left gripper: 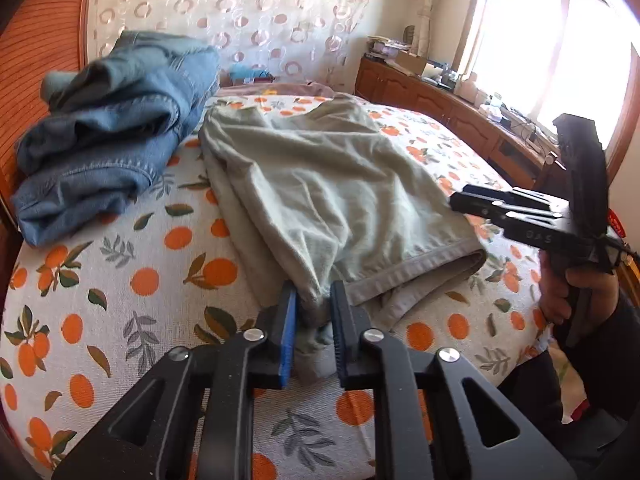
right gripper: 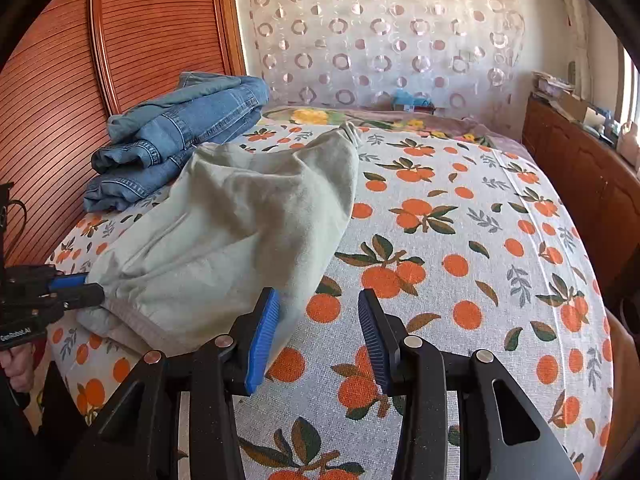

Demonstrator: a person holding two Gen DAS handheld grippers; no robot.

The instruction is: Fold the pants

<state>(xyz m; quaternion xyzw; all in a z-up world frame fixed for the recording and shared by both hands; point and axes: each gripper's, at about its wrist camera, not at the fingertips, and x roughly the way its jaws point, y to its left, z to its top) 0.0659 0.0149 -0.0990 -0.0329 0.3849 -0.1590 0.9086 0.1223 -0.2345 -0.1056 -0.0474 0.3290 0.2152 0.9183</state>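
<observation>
My left gripper [left gripper: 314,316] pinches the pants [left gripper: 332,184] at the waistband corner; my right gripper [right gripper: 318,332], half-open and empty beside them, risks missing the hem.

Right gripper [right gripper: 318,336]: blue-padded jaws apart, only orange-print bedsheet [right gripper: 460,240] between them. Pale green soft cotton pants [right gripper: 240,232] spread ahead-left of the jaws, their near edge just touching the left pad's outer side. Left gripper [right gripper: 86,286], far left of the jaws, is clamped on the pants' bunched corner. Folded blue denim jeans [right gripper: 180,140] stacked beyond, ahead-left, against the slatted wooden headboard [right gripper: 120,40].
</observation>
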